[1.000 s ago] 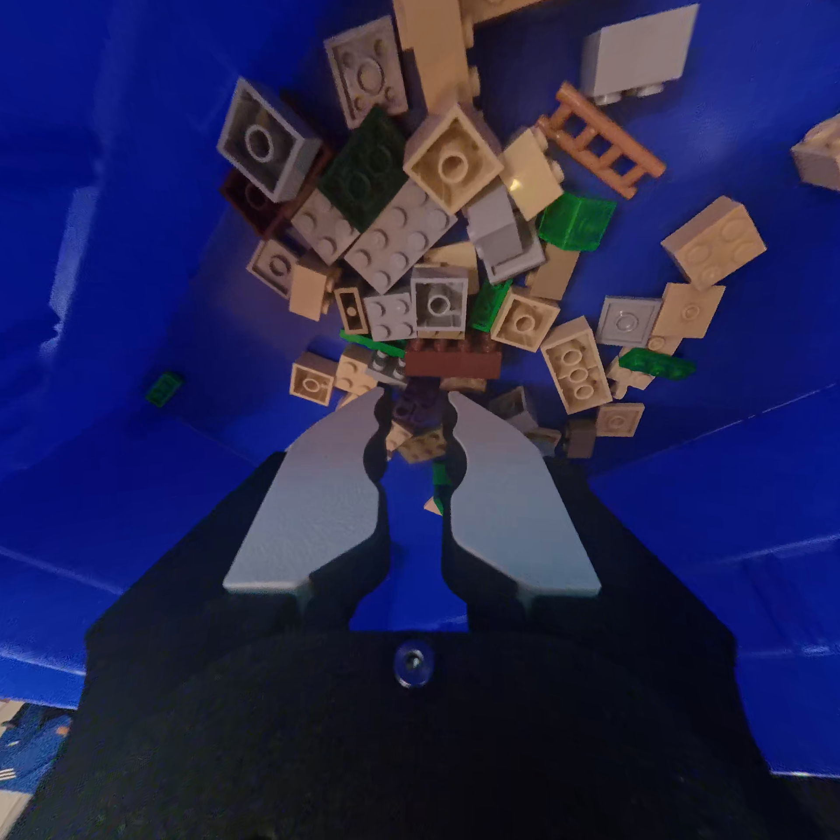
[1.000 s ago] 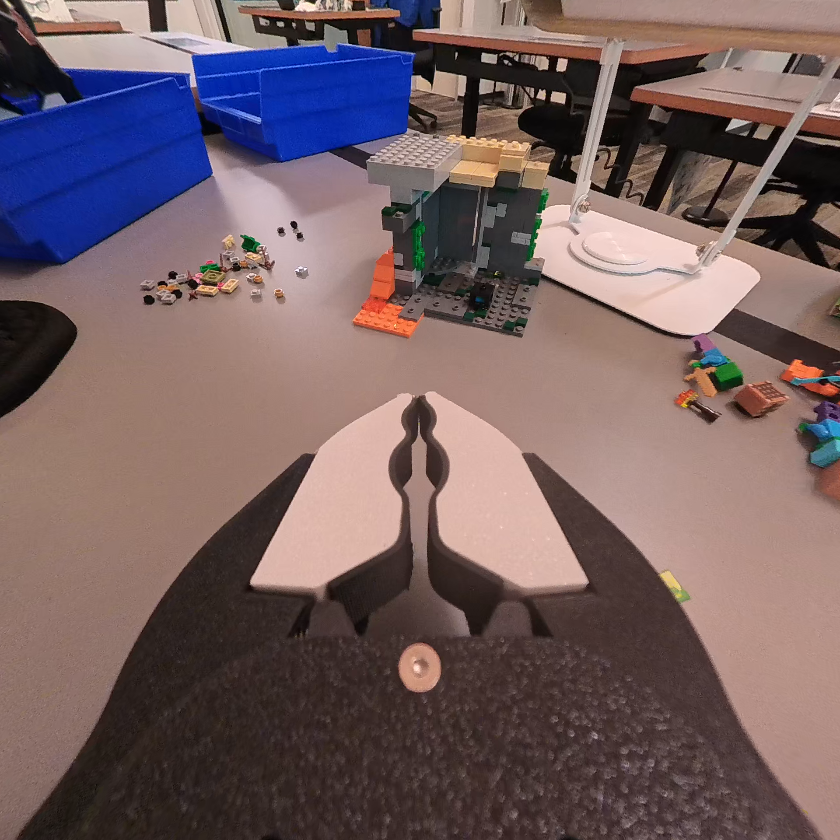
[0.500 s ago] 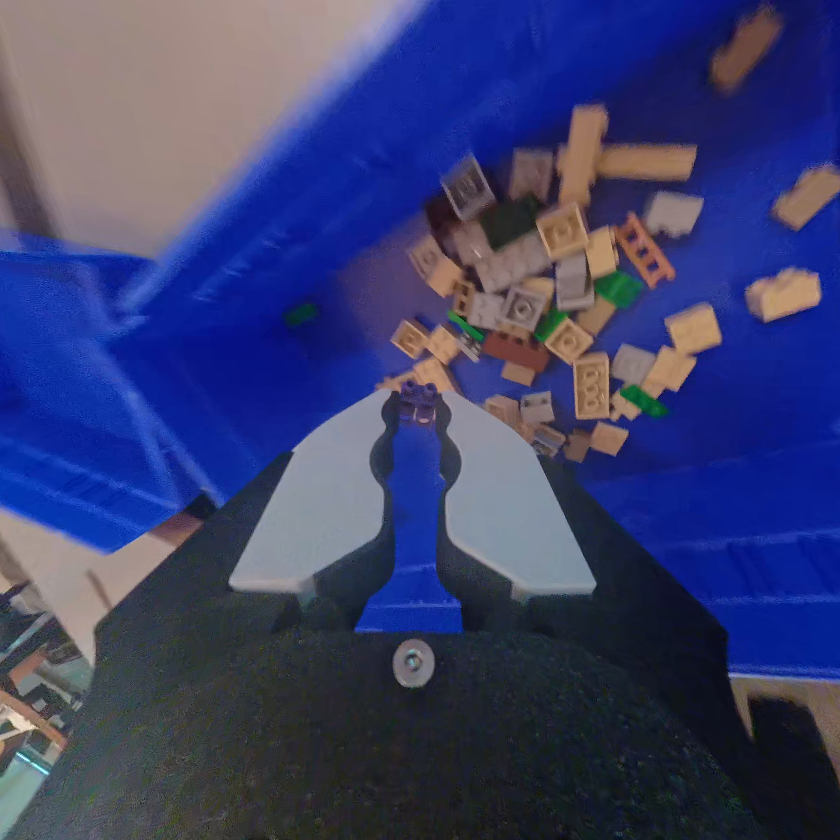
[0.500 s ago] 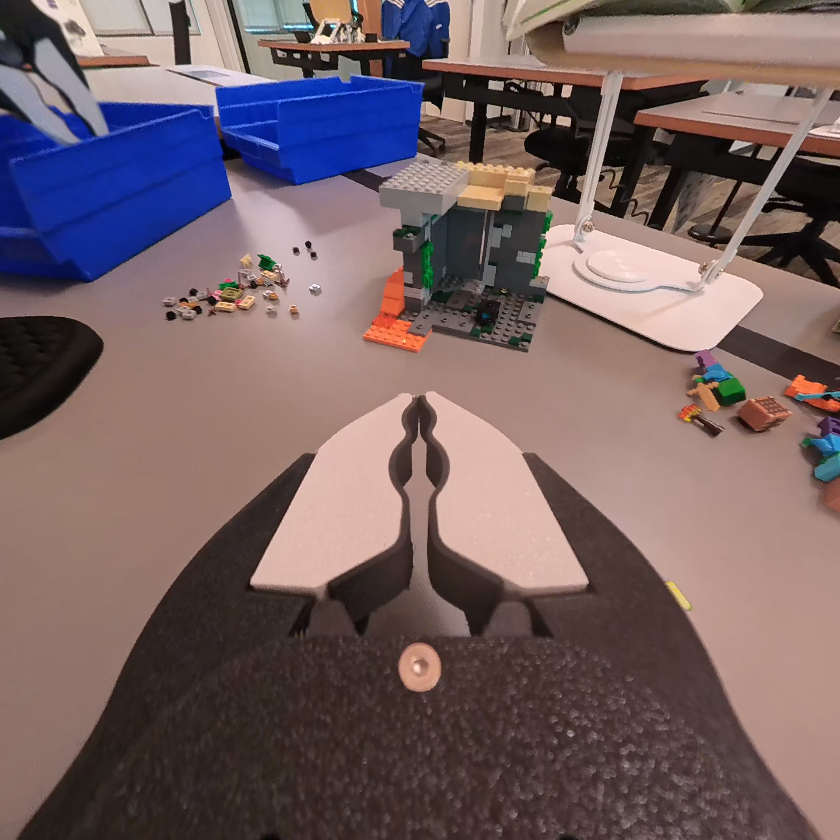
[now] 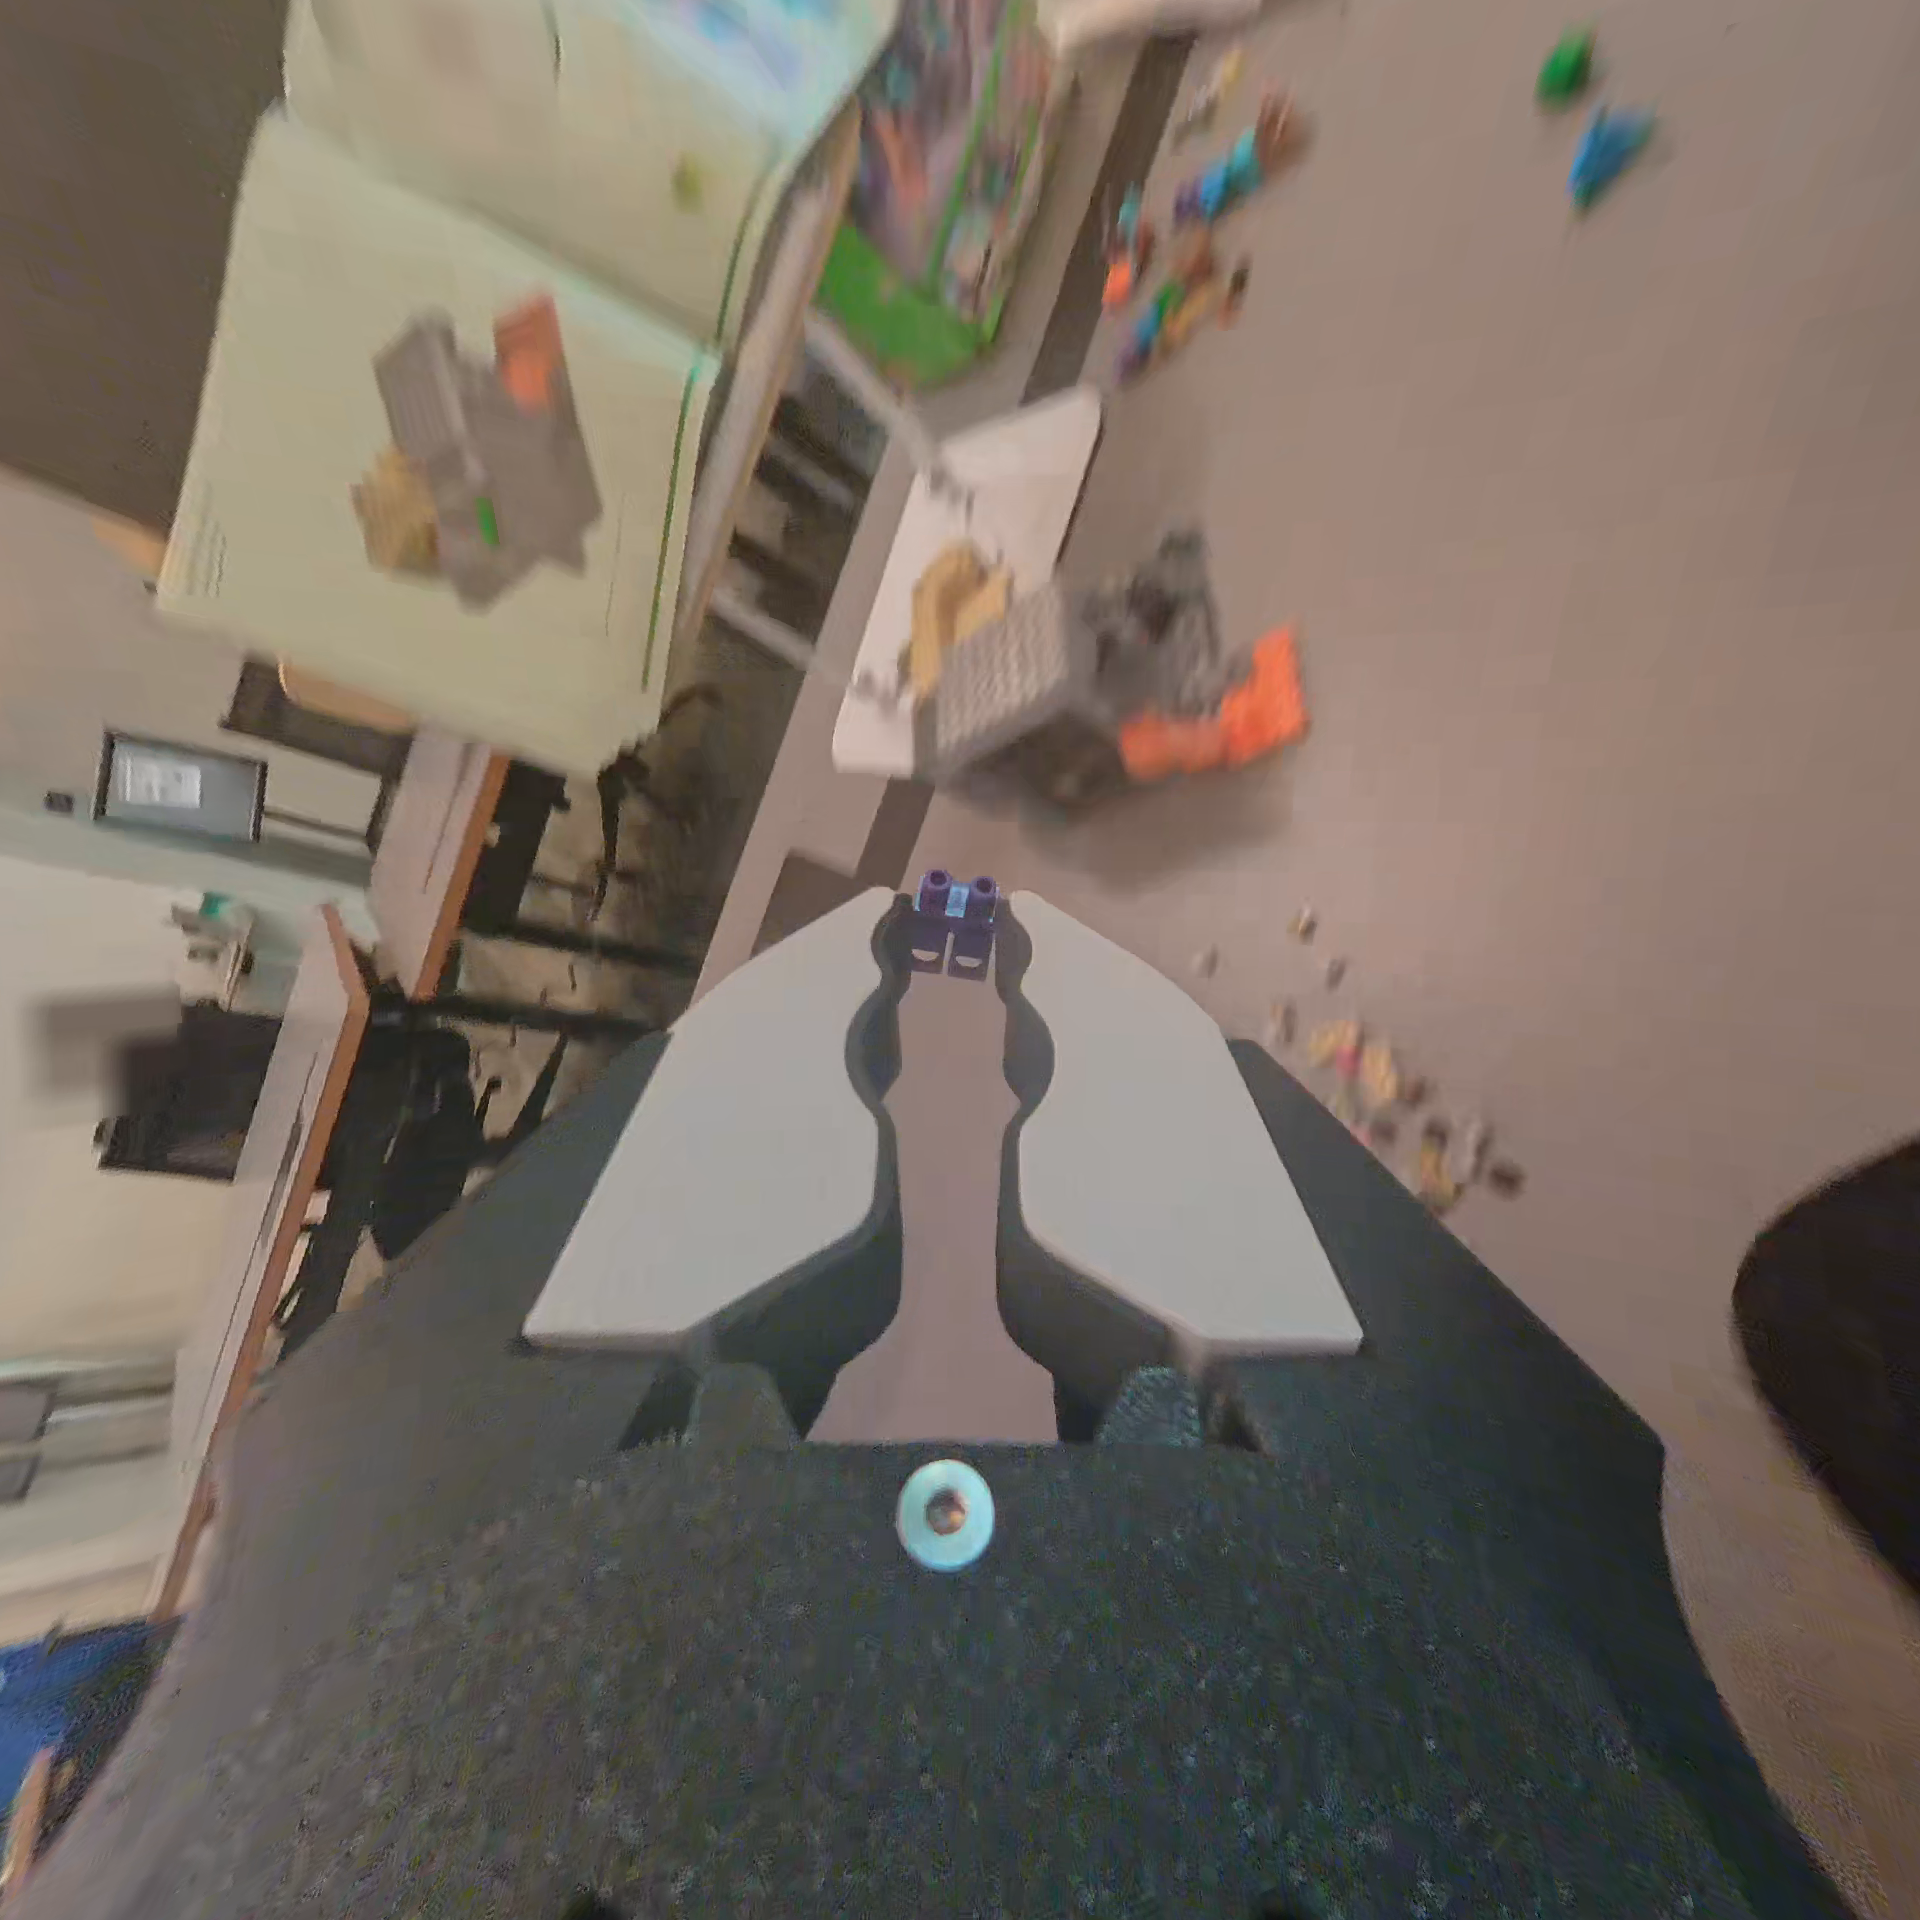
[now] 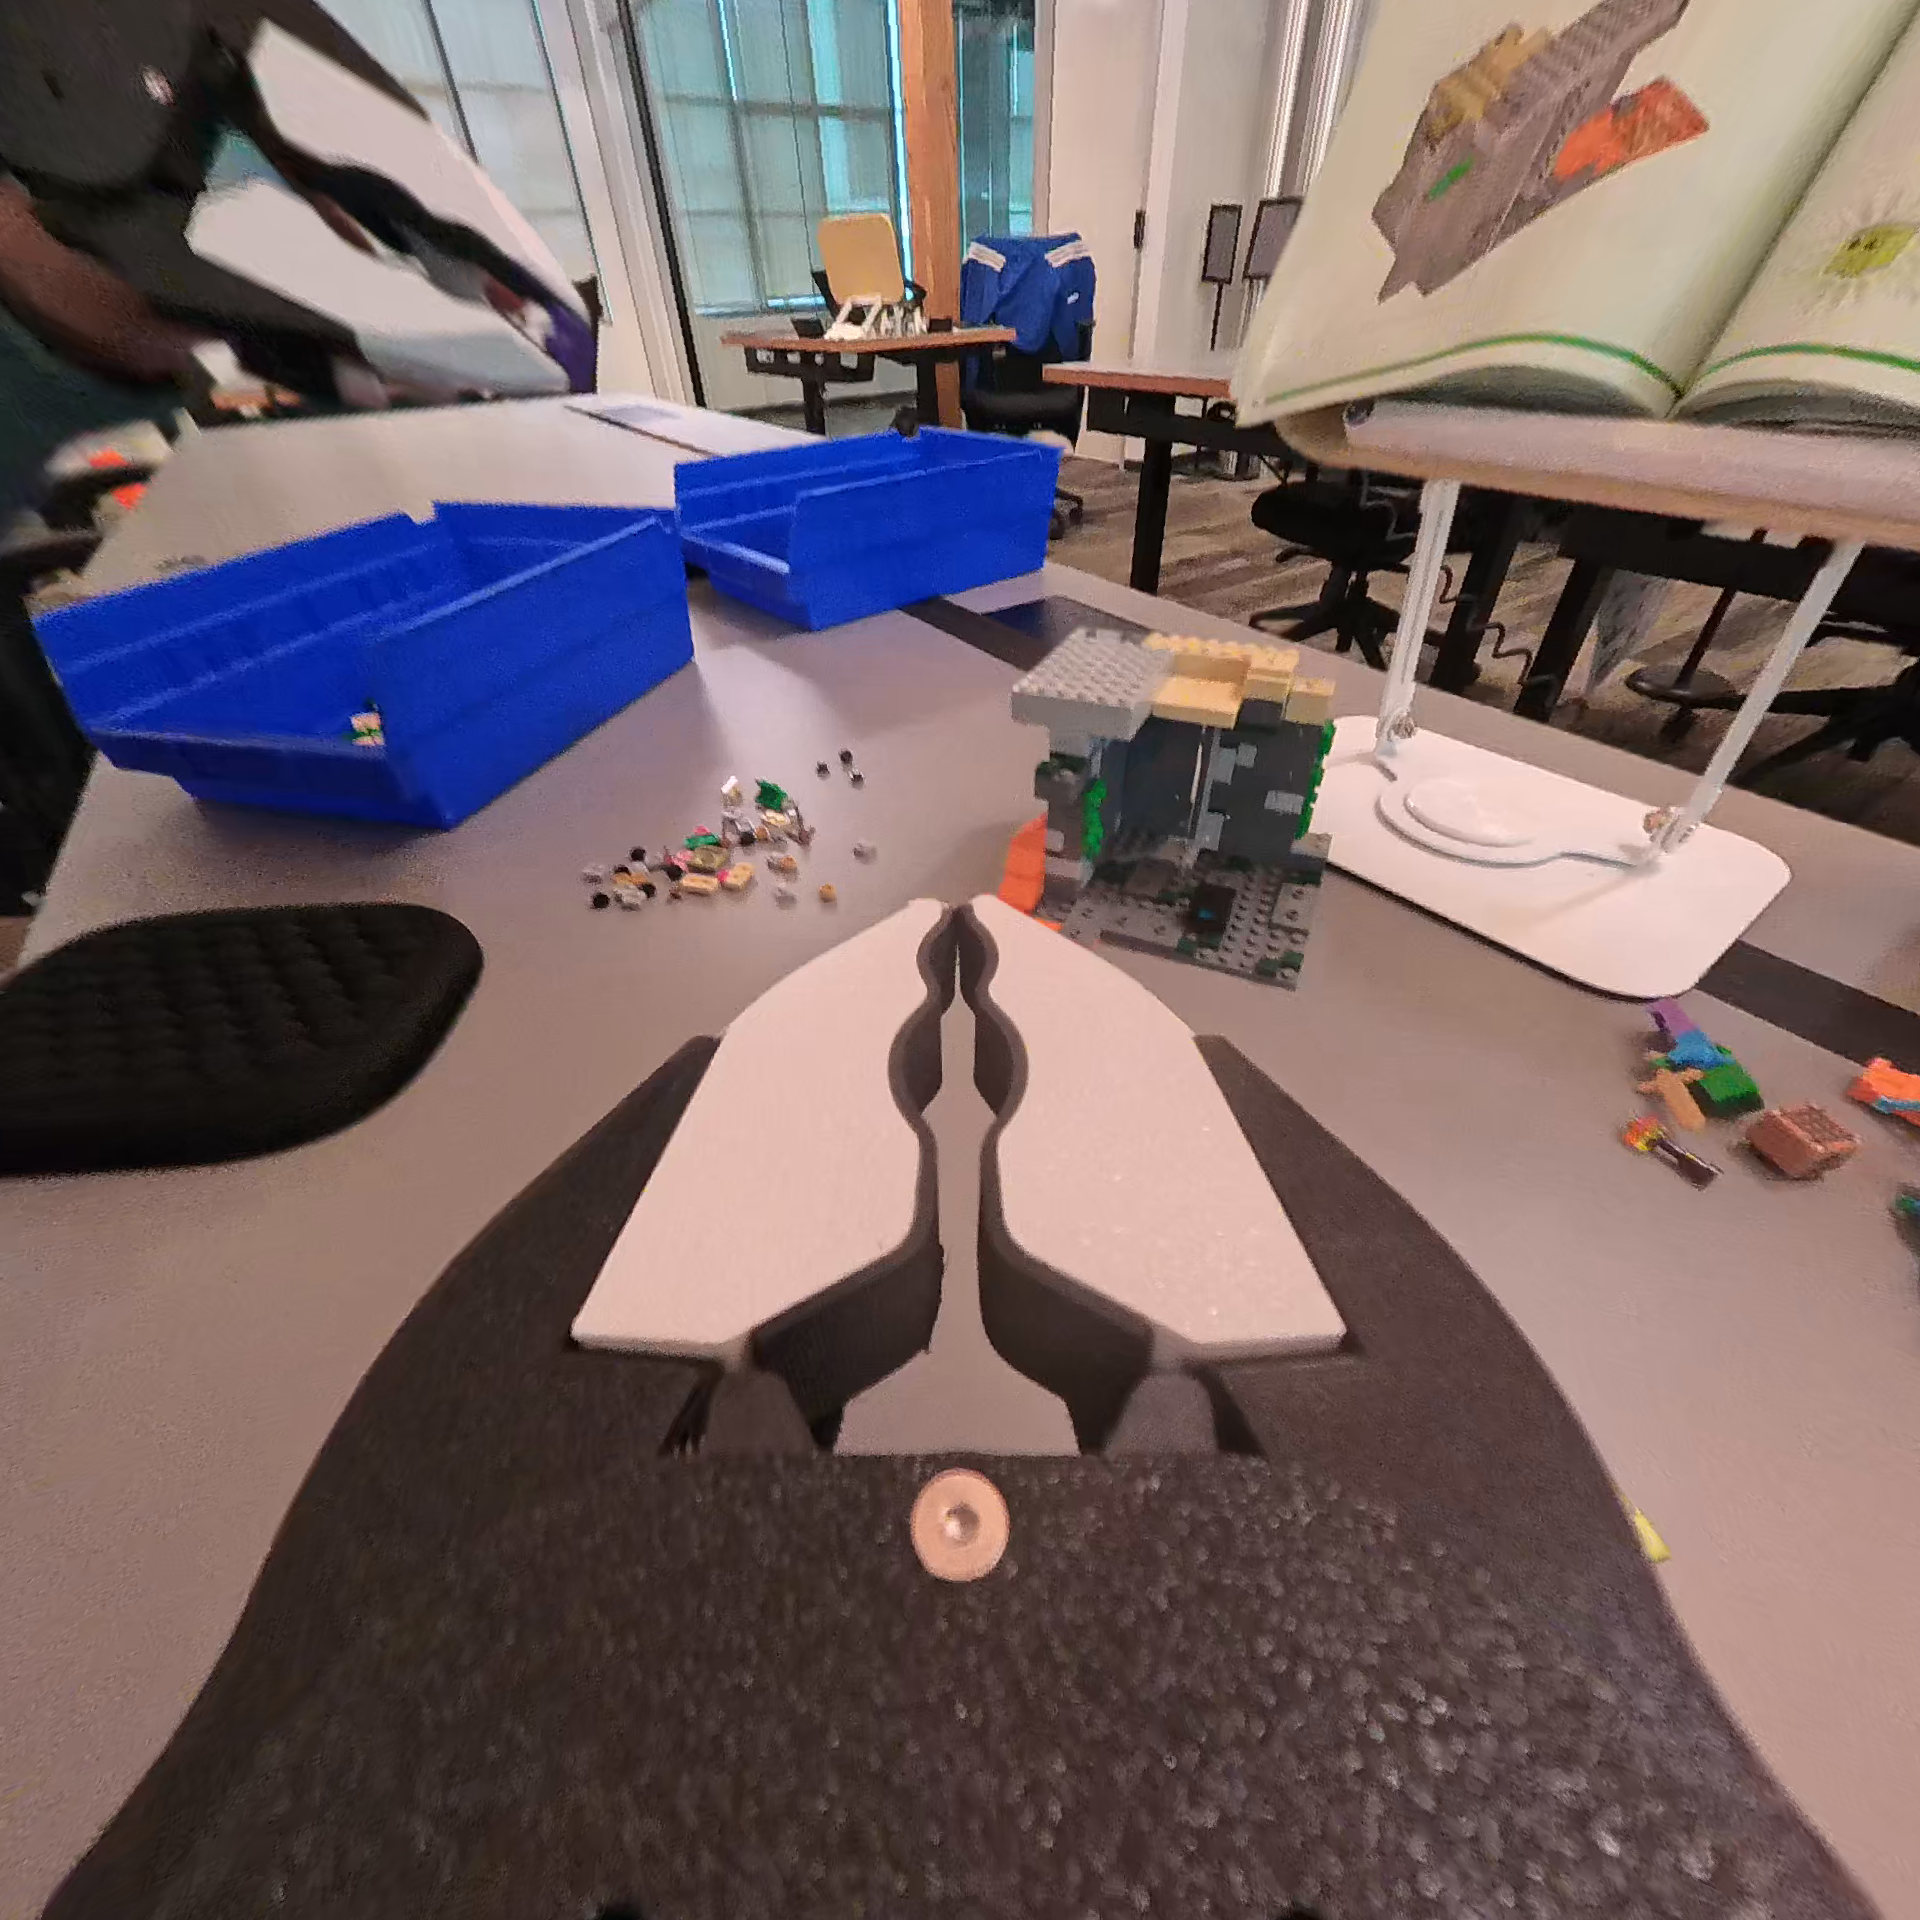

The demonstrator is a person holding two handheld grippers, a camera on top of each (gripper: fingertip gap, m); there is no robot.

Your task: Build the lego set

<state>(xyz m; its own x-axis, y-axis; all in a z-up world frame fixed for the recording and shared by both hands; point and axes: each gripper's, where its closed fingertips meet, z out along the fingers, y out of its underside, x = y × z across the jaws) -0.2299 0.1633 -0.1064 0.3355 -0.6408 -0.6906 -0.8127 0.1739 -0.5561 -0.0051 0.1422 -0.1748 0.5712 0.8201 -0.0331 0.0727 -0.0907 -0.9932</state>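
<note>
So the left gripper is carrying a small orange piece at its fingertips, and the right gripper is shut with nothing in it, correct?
Not quite: the piece is purple, not orange. The left wrist view shows the left gripper pinching a small purple piece at its fingertips. The right gripper is shut with nothing in it, as the right wrist view shows.

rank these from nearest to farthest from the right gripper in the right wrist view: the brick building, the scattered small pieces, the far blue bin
1. Brick building: just ahead and to the right of the shut right gripper.
2. Scattered small pieces: ahead to the left, on the grey table.
3. Far blue bin: well behind both, toward the table's back edge.
</note>
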